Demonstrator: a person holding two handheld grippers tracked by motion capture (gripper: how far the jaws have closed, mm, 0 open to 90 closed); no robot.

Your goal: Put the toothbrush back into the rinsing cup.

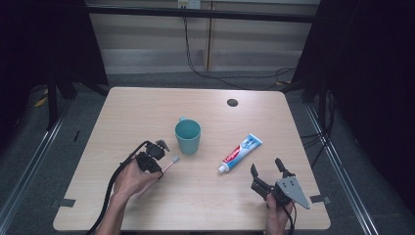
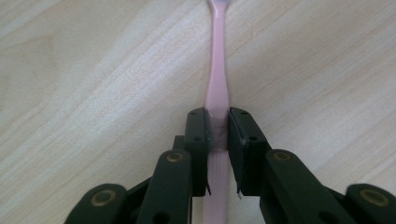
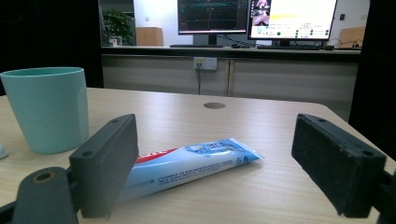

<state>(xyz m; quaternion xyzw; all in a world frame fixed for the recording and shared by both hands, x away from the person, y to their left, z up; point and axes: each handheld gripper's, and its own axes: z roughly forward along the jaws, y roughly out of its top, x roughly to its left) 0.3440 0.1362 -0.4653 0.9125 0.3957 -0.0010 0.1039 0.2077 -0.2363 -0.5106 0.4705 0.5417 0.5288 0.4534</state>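
A pink toothbrush (image 1: 170,164) lies on the wooden table (image 1: 142,107), just left of a teal cup (image 1: 188,137). My left gripper (image 1: 159,171) is shut on its handle. In the left gripper view both pads (image 2: 198,133) press the toothbrush (image 2: 217,79), whose neck runs away from my left gripper (image 2: 218,130). A blue, white and red toothpaste tube (image 1: 241,152) lies right of the cup. My right gripper (image 1: 267,167) stands open near the front right, just short of the tube. In the right gripper view the tube (image 3: 196,161) lies beyond my right gripper (image 3: 219,158), and the cup (image 3: 46,109) stands at left.
A round cable hole (image 1: 232,103) sits near the table's far edge. Cables (image 1: 195,68) hang behind the table. Dark frame posts (image 1: 323,98) flank both sides. Monitors (image 3: 257,18) stand on a counter beyond the table.
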